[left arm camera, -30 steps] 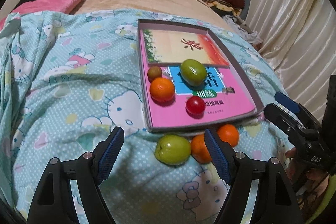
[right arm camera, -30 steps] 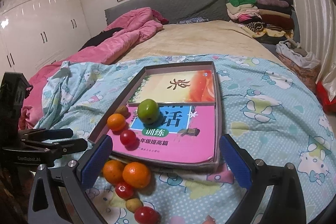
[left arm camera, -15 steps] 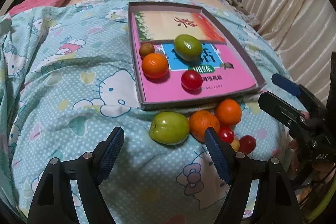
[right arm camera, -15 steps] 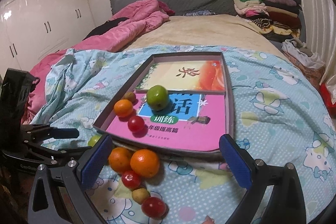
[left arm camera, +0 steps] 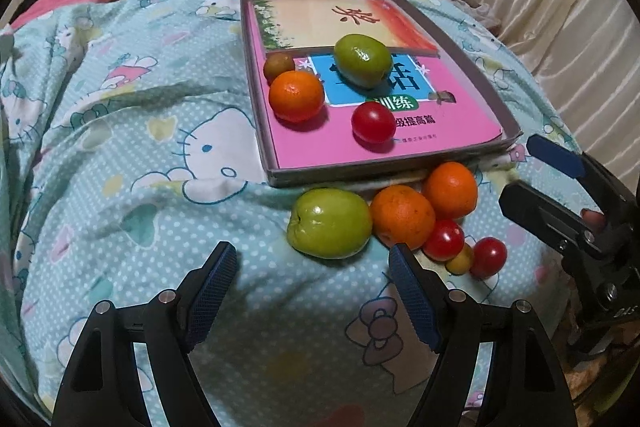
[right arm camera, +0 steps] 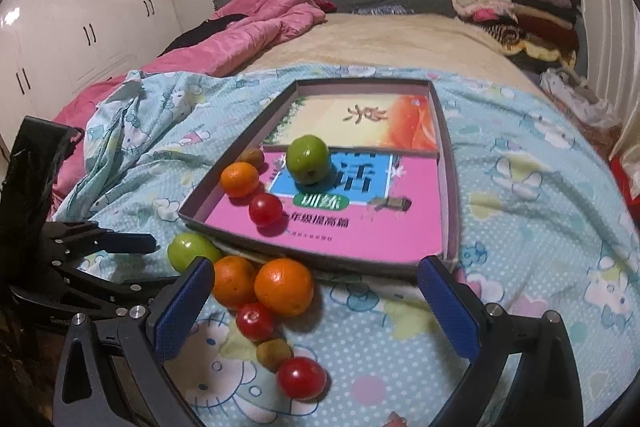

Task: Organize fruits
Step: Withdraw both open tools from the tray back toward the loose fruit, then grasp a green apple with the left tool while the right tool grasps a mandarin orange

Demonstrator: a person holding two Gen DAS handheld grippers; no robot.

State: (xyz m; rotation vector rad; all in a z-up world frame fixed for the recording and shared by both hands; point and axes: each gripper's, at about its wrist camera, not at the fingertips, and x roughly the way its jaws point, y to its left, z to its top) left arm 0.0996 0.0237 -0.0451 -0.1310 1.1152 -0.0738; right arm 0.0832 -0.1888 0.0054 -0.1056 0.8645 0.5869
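Note:
A shallow box lid [left arm camera: 384, 169] [right arm camera: 450, 163] lined with books lies on the blue cartoon quilt and holds a green fruit [left arm camera: 362, 61] [right arm camera: 308, 159], an orange [left arm camera: 296, 95], a red tomato [left arm camera: 372, 121] and a small brownish fruit [left arm camera: 279, 65]. In front of its near edge lie loose fruits: a green apple [left arm camera: 330, 223] [right arm camera: 192, 251], two oranges [left arm camera: 402, 215] [right arm camera: 284, 287], two tomatoes [left arm camera: 444, 239] [right arm camera: 301, 377] and a small yellowish fruit [right arm camera: 274, 353]. My left gripper [left arm camera: 312, 291] hangs open just short of the green apple, empty. My right gripper [right arm camera: 316, 301] is open above the loose pile.
A pink duvet [right arm camera: 256, 27] is bunched at the far left of the bed, and folded clothes [right arm camera: 516, 11] are stacked at the far right. A cream curtain [left arm camera: 560, 7] hangs to the right and white wardrobes [right arm camera: 80, 27] stand to the left.
The left gripper has sunk and tipped down toward the loose fruit, so the green apple and the pile now show larger and nearer. The right gripper's view tilted down slightly. Jaws unchanged.

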